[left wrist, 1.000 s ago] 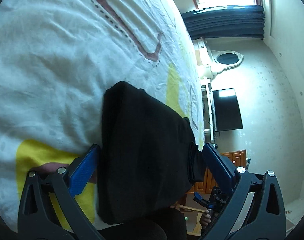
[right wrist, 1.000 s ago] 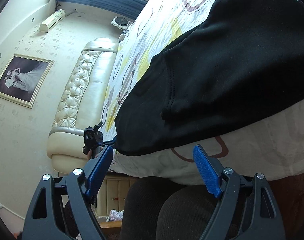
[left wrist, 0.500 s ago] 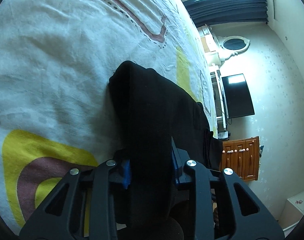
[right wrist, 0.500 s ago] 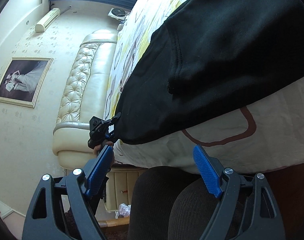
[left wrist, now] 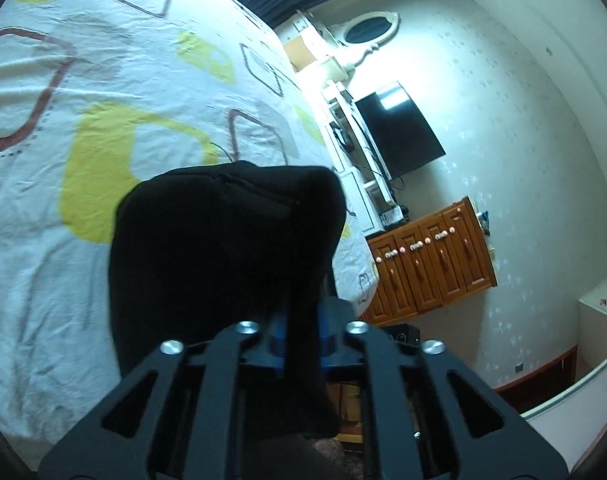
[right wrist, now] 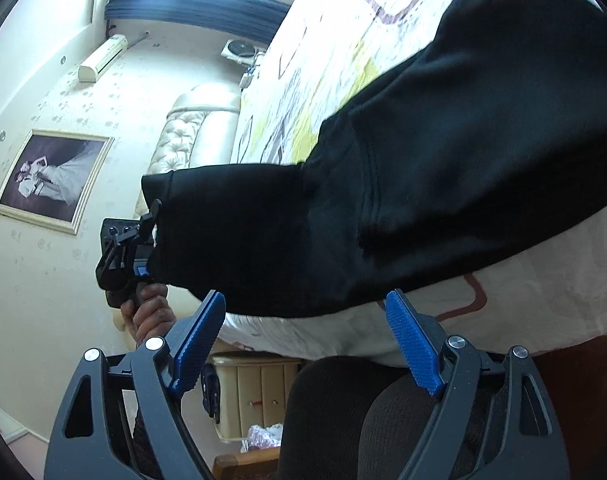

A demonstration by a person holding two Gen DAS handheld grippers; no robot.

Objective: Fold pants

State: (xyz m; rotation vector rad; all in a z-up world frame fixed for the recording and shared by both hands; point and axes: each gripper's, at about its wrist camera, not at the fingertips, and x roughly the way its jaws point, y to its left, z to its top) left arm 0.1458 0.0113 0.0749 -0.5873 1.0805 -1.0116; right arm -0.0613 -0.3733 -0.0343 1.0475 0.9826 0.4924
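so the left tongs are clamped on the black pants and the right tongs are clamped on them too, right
Not quite. The left tongs are clamped on the black pants, but the right tongs are open and hold nothing, just below the pants' edge, as the right wrist view shows.

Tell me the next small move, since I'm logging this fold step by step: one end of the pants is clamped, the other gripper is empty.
Probably bring the right gripper forward to pinch the near edge of the pants. Its jaws are open with that edge just beyond the fingertips, while the left gripper is shut on one end and holds it above the bed. A second grip would let both carry the fold over.
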